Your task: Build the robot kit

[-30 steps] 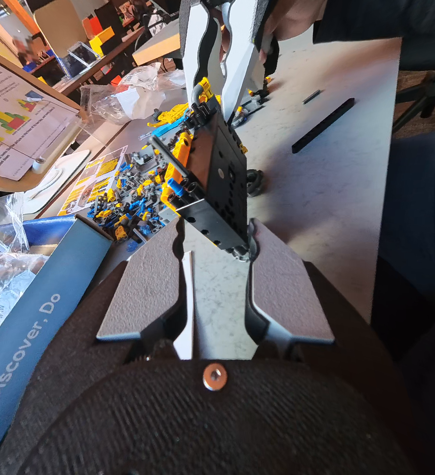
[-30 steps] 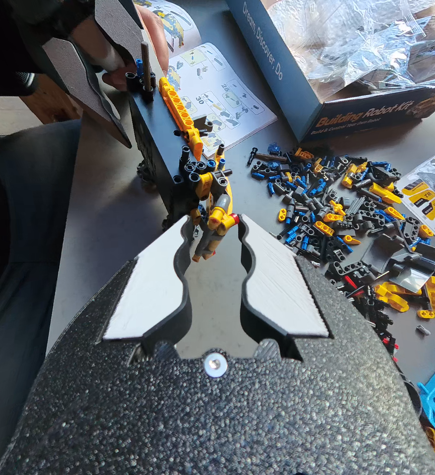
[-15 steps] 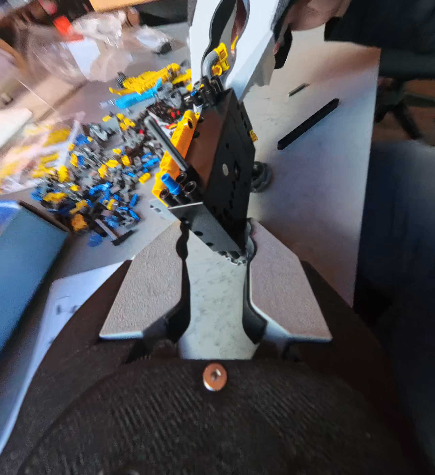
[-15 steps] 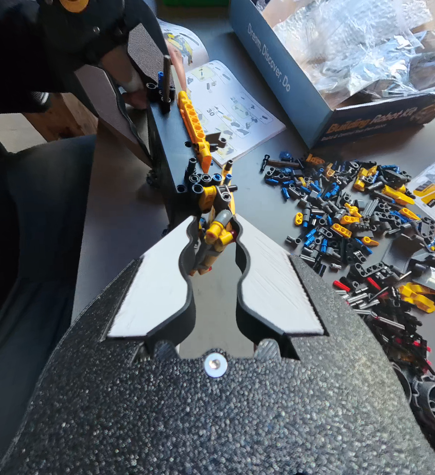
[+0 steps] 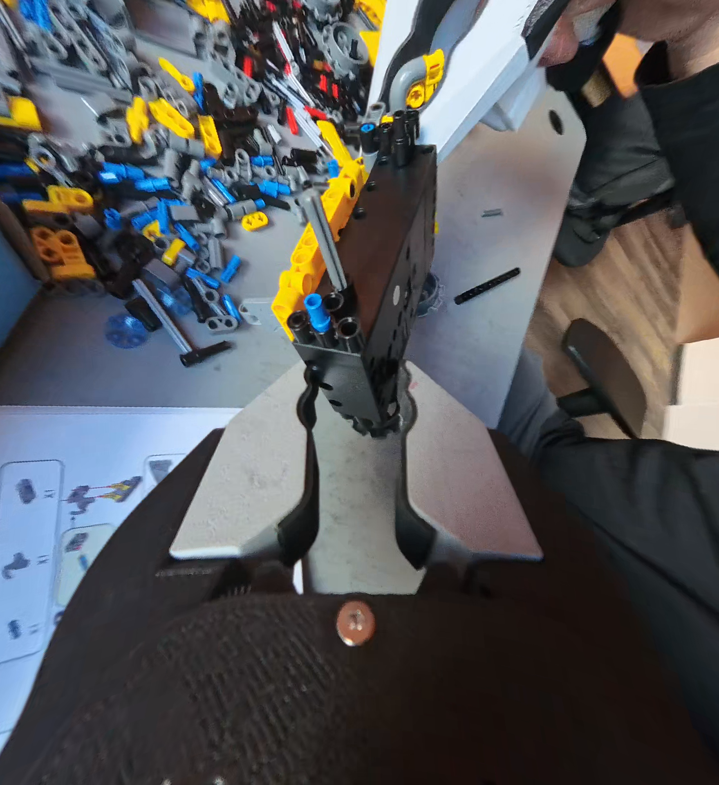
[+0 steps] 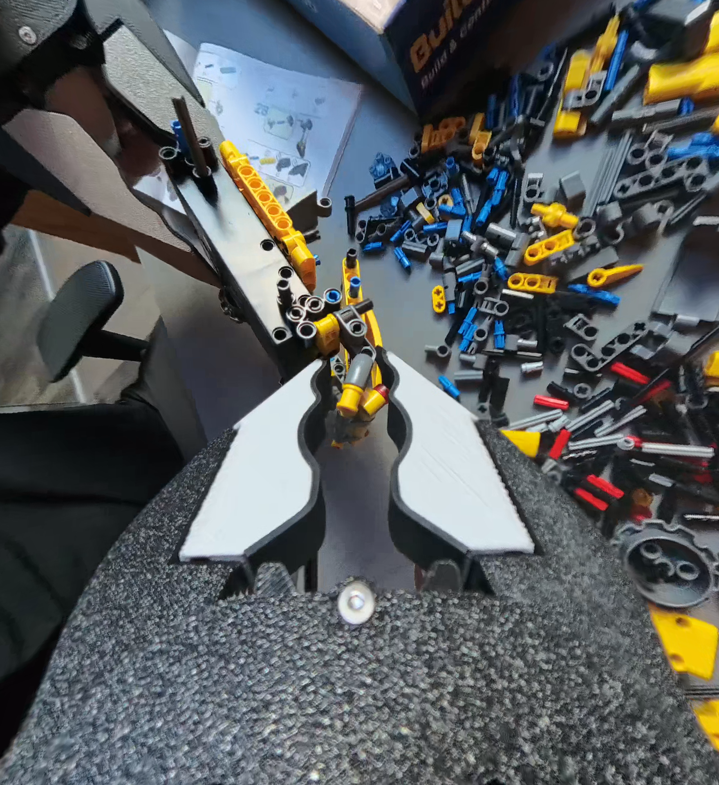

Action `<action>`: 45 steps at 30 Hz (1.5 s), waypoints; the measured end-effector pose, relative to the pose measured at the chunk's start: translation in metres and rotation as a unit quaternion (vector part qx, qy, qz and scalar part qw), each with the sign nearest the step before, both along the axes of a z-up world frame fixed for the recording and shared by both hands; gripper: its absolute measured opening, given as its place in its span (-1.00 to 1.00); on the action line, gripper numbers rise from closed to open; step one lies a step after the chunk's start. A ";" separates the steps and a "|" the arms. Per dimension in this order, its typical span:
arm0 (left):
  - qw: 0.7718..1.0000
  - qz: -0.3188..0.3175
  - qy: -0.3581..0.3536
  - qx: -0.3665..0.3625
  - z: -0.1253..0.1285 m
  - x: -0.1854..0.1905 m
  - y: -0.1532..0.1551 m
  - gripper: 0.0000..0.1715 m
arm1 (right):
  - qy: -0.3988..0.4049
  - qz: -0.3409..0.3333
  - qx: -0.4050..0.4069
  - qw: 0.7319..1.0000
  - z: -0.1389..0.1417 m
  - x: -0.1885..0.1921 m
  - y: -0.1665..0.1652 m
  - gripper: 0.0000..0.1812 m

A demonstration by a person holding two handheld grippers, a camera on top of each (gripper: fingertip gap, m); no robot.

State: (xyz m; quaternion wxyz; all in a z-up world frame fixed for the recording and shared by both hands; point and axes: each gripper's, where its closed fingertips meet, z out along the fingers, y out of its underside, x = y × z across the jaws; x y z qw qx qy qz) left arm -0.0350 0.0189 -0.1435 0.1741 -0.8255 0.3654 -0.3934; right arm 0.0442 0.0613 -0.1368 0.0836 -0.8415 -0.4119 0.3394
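- Left gripper [image 5: 355,399]: its two grey fingers are clamped on the near end of a black block [image 5: 385,272], a long box-shaped piece of a toy building model, held above the grey table [image 5: 489,221].
- Black block, left wrist view: a yellow beam [image 5: 315,250] with round holes runs along its left edge, a thin grey rod [image 5: 328,242] lies against that beam, and a blue pin [image 5: 315,312] stands among black pins at the near end.
- Right gripper [image 6: 355,382]: its pale fingers are closed on a small yellow and grey joint [image 6: 359,388] that hangs from the far end of the same model; in the left wrist view this gripper [image 5: 423,72] appears at the top, pinching the joint.
- Model position: it spans the gap between the two grippers, near the table edge, with the block [image 6: 243,238] tilted up to the left in the right wrist view.
- Loose parts [image 6: 561,263]: a dense spread of blue, yellow, black, grey and red pieces lies on the table just beside the model.
- Instruction sheet [image 5: 52,509]: it lies flat on the table, left of the left gripper.
- Dark blue box [image 6: 391,38]: it stands at the far edge of the parts.
- A black wheel [image 6: 667,569] lies near the right gripper's right side.
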 end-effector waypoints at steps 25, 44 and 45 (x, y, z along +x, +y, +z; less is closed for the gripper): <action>0.949 -0.038 0.055 0.308 -0.015 0.001 -0.043 -0.61 | 0.017 0.043 0.279 0.959 0.001 0.003 -0.041 -0.76; 0.911 -0.014 0.027 0.411 -0.013 0.003 -0.045 -0.63 | 0.017 0.058 0.393 0.917 0.025 0.011 -0.054 -0.60; 0.911 -0.010 0.021 0.412 -0.012 0.003 -0.045 -0.63 | 0.028 0.057 0.397 0.916 0.031 0.011 -0.055 -0.58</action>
